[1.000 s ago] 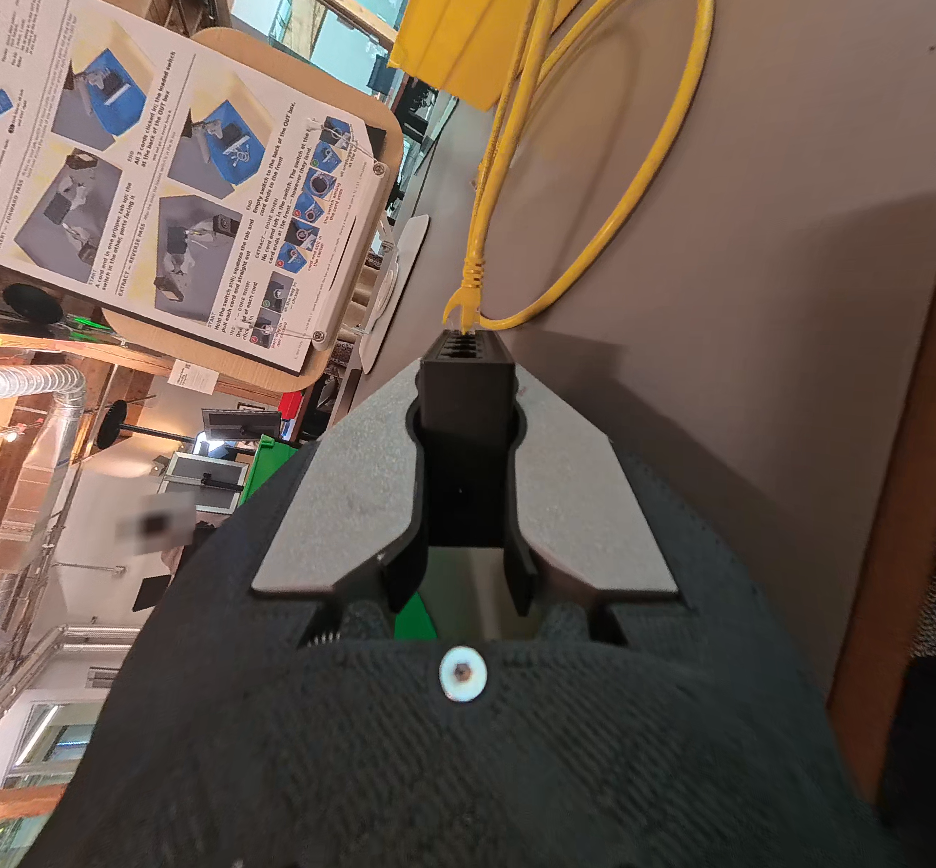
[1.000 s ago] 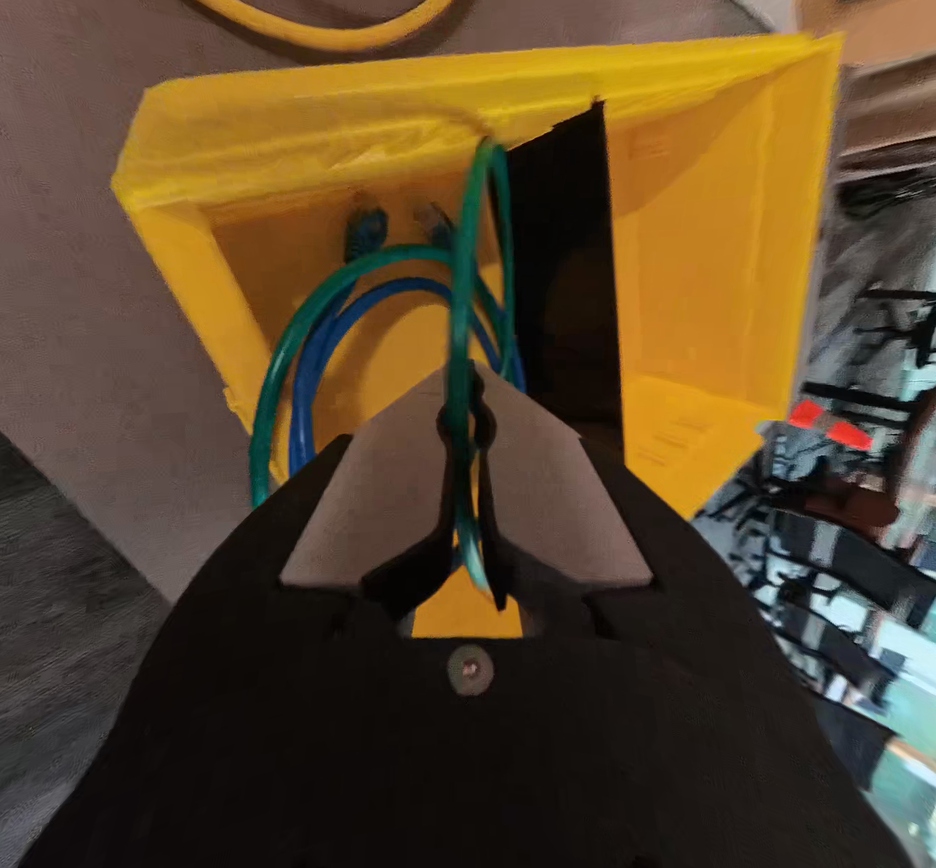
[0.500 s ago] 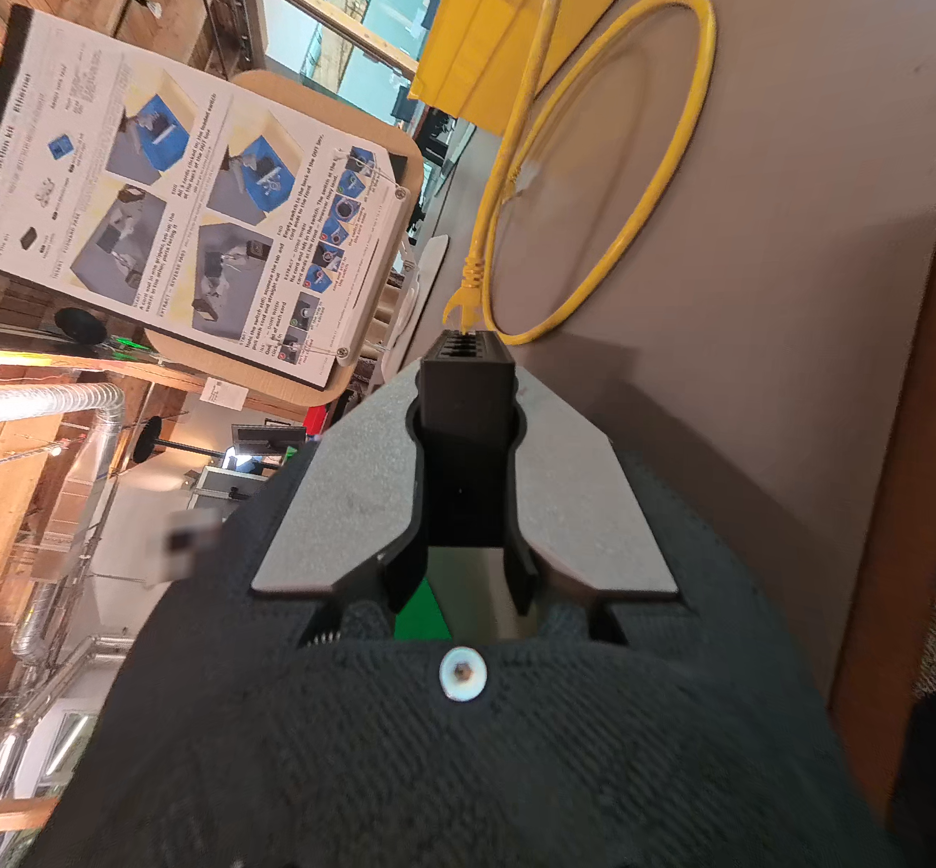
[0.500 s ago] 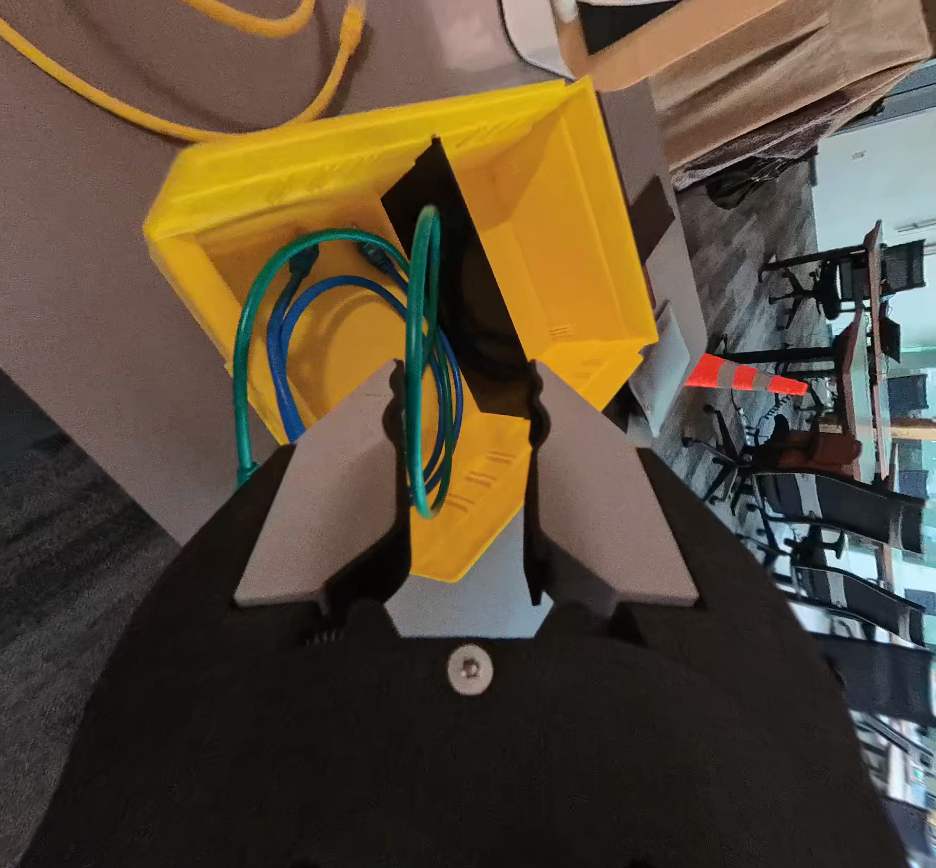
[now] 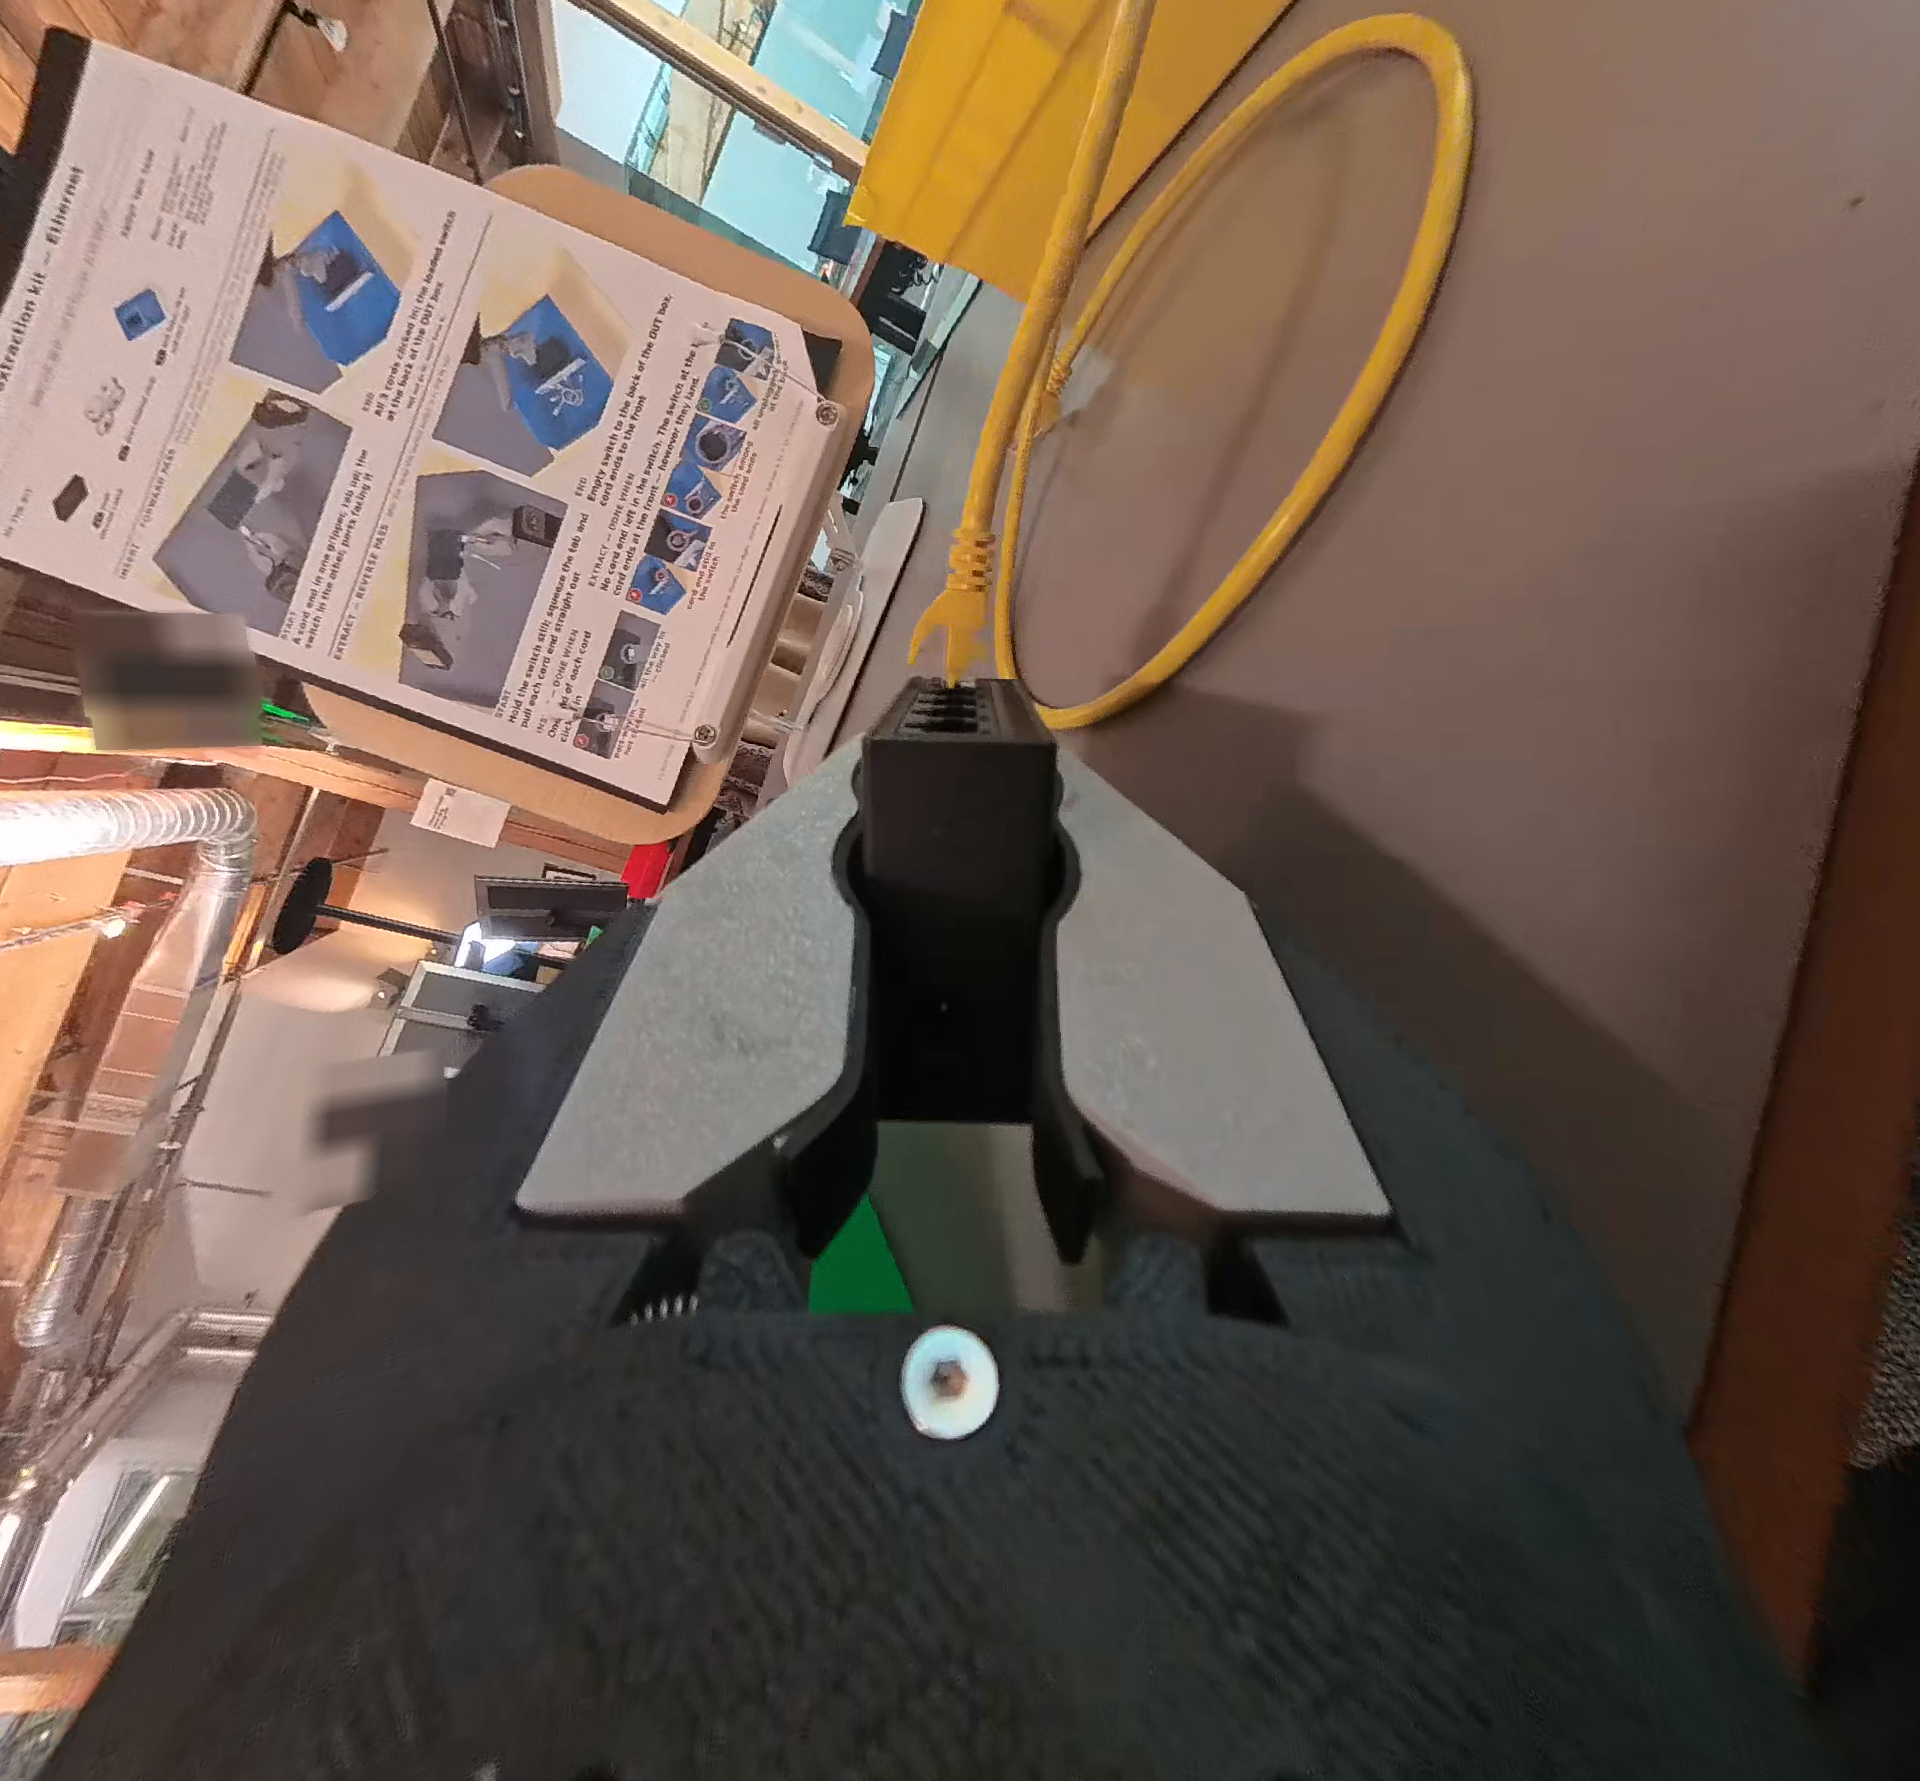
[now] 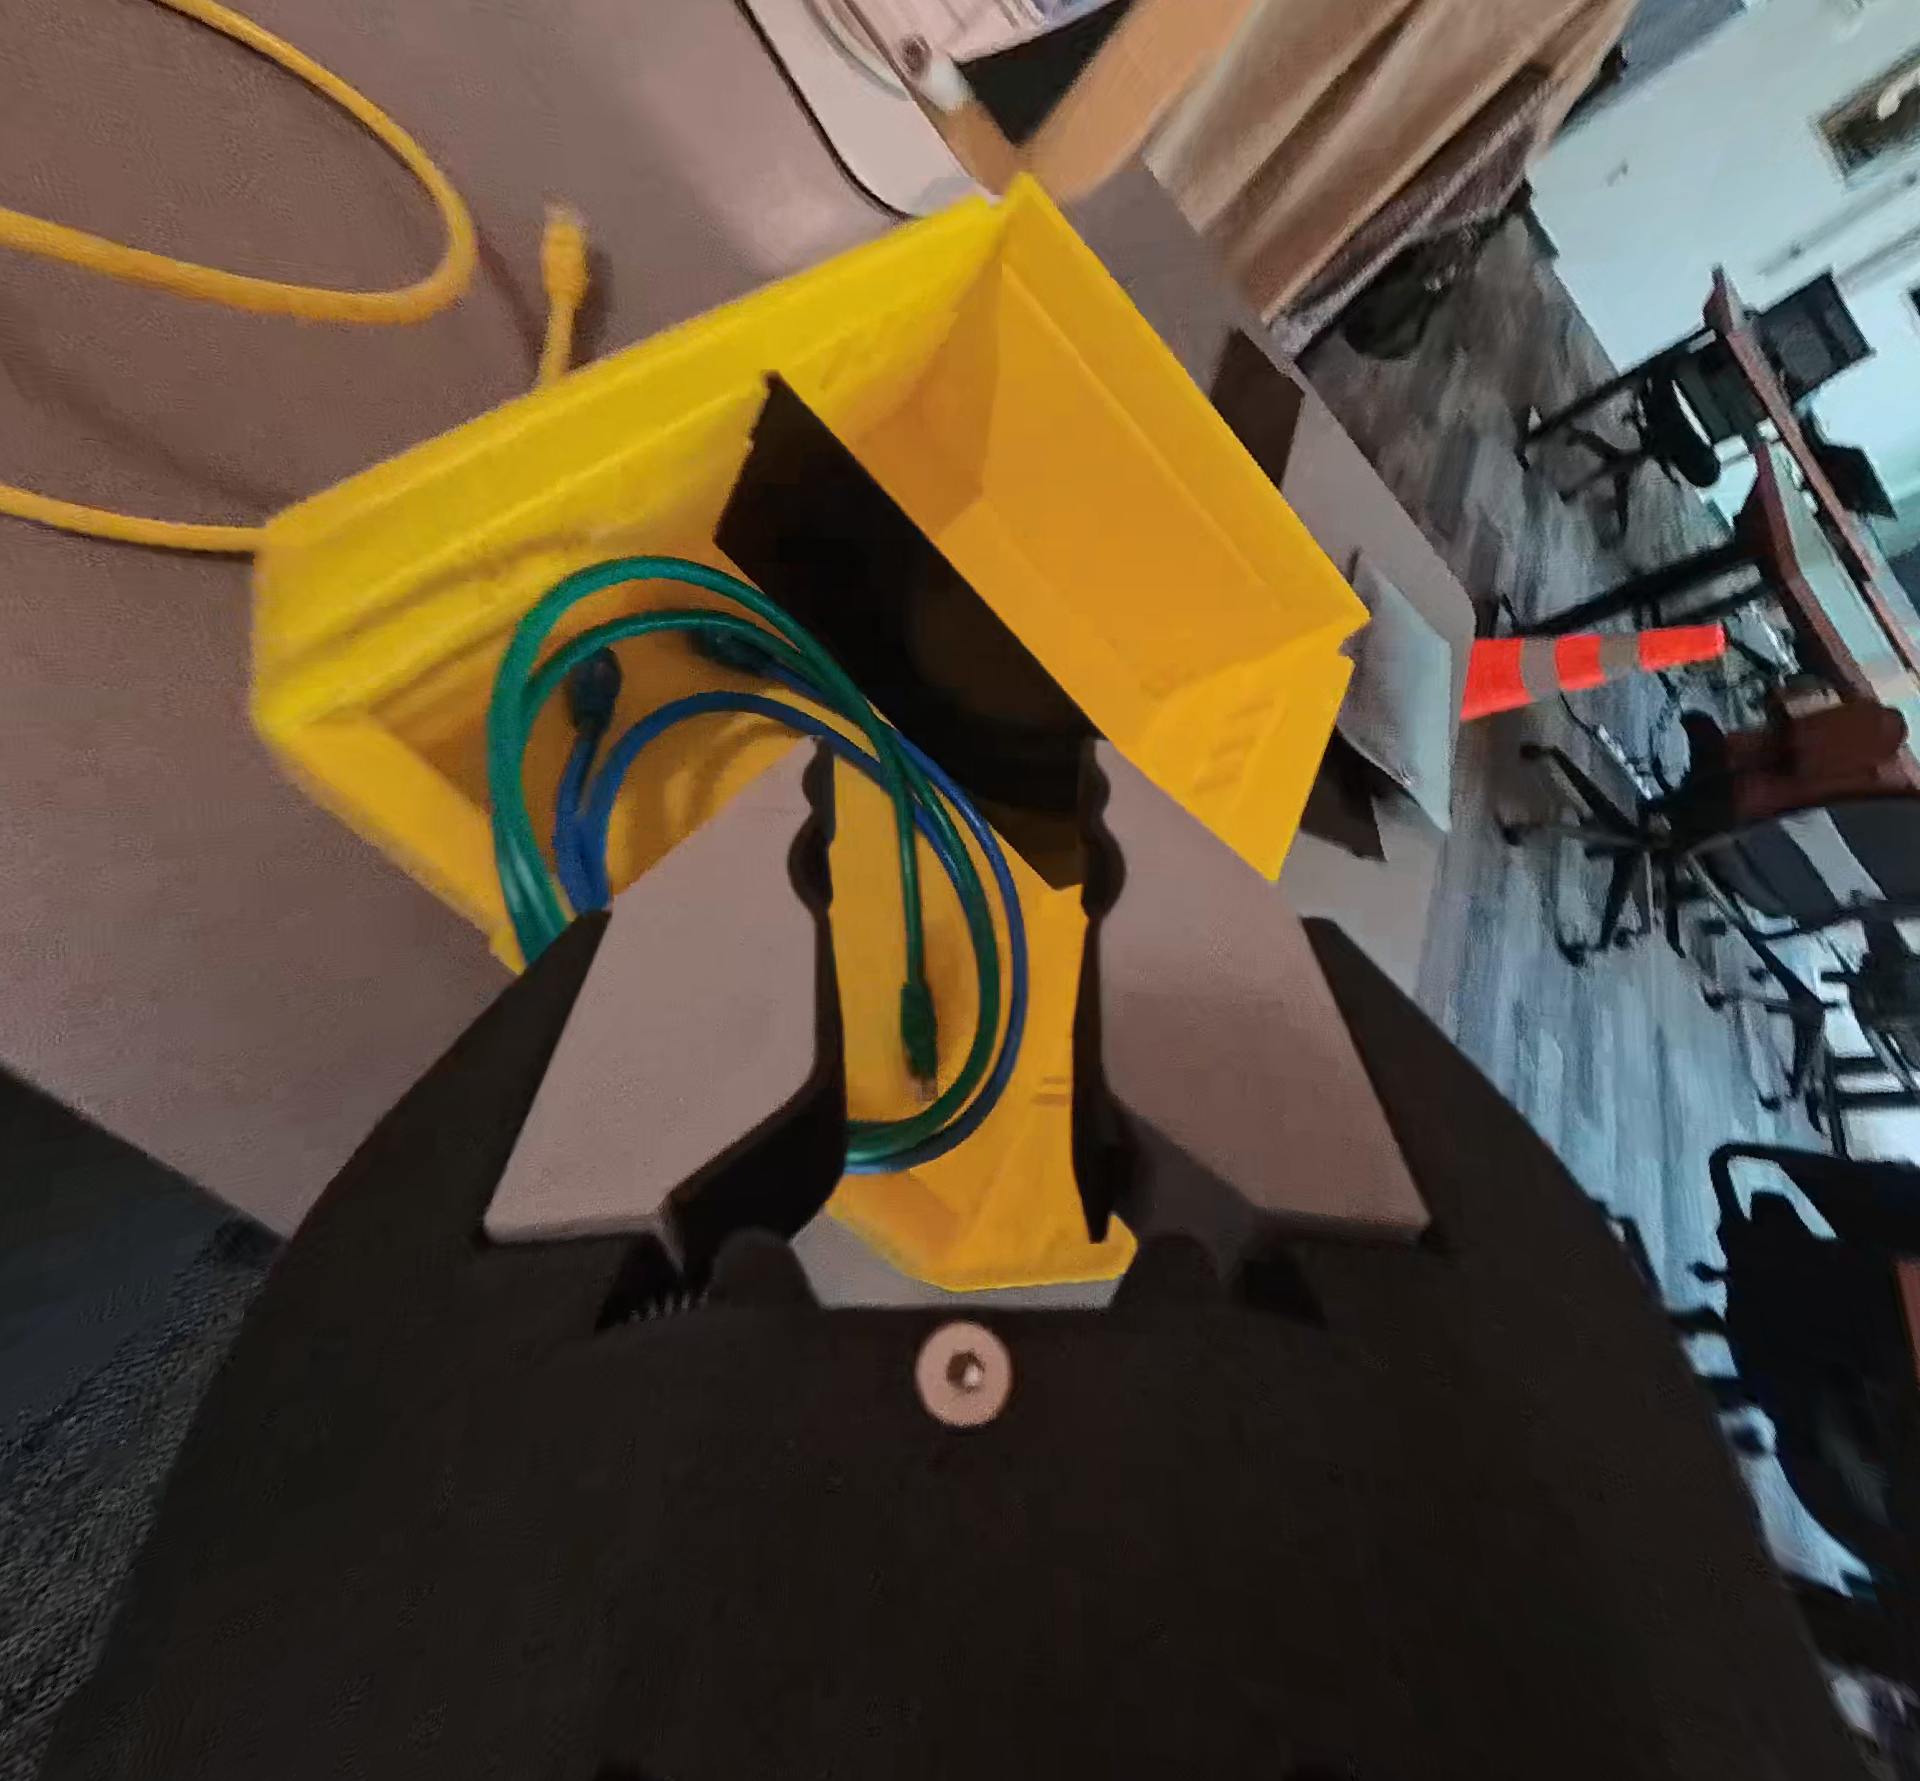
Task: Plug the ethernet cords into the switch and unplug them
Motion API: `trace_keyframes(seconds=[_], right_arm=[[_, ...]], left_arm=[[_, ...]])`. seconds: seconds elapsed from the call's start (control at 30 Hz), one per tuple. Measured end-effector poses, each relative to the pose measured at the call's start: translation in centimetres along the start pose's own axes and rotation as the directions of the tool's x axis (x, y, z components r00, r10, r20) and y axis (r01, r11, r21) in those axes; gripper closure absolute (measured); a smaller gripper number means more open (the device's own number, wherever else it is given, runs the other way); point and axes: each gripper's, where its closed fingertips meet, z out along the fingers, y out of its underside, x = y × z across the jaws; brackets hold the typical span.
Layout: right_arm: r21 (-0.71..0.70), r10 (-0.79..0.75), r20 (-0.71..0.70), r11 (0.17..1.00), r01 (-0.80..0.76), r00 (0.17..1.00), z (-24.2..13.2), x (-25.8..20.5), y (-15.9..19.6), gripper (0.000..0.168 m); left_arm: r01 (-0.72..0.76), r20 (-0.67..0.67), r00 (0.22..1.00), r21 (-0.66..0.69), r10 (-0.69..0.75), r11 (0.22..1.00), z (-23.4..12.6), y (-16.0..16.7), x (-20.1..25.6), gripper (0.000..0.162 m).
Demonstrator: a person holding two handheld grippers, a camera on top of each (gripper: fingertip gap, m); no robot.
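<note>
My left gripper (image 5: pixel 958 796) is shut on the black switch (image 5: pixel 956 900), its port row facing away. A yellow ethernet cord (image 5: pixel 1351 443) loops on the brown table, one plug (image 5: pixel 951 635) seated in a port. My right gripper (image 6: pixel 951 796) is open and empty above a yellow bin (image 6: pixel 1122 505). A green cord (image 6: pixel 623 609) and a blue cord (image 6: pixel 966 858) lie coiled in the bin's left compartment, beside a black divider (image 6: pixel 883 609). The yellow cord (image 6: pixel 312 121) also shows in the right wrist view, its free plug (image 6: pixel 566 251) near the bin.
An instruction sheet on a wooden stand (image 5: pixel 416 443) rises past the table's far edge. The yellow bin's outer wall (image 5: pixel 1039 69) shows in the left wrist view behind the cord loop. Office chairs and an orange cone (image 6: pixel 1590 661) stand on the floor off the table. Tip to tip, the grippers are about 35 cm apart.
My right gripper opened and let go of the green cord, which dropped into the bin, then drew back. My left gripper kept the switch, shifting only slightly.
</note>
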Motion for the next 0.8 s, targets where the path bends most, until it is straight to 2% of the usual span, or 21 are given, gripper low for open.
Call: trace_keyframes(seconds=[0.03,0.2,0.27,0.37,0.47,0.57,0.6,0.63,0.8], right_arm=[[0.031,-0.007,0.014,0.999,0.007,1.000,-0.9,-0.7,-0.1,0.123],[0.183,0.041,0.077,0.982,-0.055,0.996,-6.0,-3.8,-0.4,0.132],[0.239,-0.001,0.125,0.971,-0.030,0.992,-7.5,-5.4,-1.0,0.132],[0.213,-0.056,0.084,0.976,0.037,0.995,-8.4,-5.8,-1.5,0.133],[0.250,-0.075,0.080,0.967,0.053,0.994,-8.5,-6.6,-3.2,0.142],[0.358,-0.067,0.320,0.932,-0.055,0.945,-9.2,-10.9,-6.8,0.147],[0.370,-0.091,0.393,0.927,-0.067,0.915,-9.4,-12.6,-7.7,0.162],[0.360,-0.116,0.426,0.931,-0.050,0.897,-9.0,-13.9,-8.2,0.168],[0.224,-0.222,0.384,0.964,0.143,0.896,-4.3,-17.7,-8.2,0.168]], left_arm=[[0.002,0.000,1.000,0.000,-0.002,1.000,0.0,0.0,0.0,0.136],[-0.013,-0.012,1.000,-0.004,0.013,1.000,0.1,0.1,0.4,0.136],[-0.022,-0.013,1.000,-0.005,0.022,1.000,0.1,0.1,0.5,0.136],[-0.021,-0.012,1.000,-0.004,0.021,1.000,0.1,0.0,0.4,0.135],[-0.030,-0.006,1.000,-0.009,0.030,1.000,0.1,0.1,0.4,0.135],[-0.058,0.013,0.998,0.000,0.058,0.998,0.0,-0.1,0.3,0.135],[-0.080,0.026,0.996,0.007,0.080,0.997,-0.1,-0.3,0.2,0.135],[-0.097,0.031,0.995,0.010,0.097,0.995,-0.2,-0.4,0.3,0.135],[-0.089,0.032,0.996,0.005,0.089,0.996,-0.1,-0.3,0.3,0.136]])
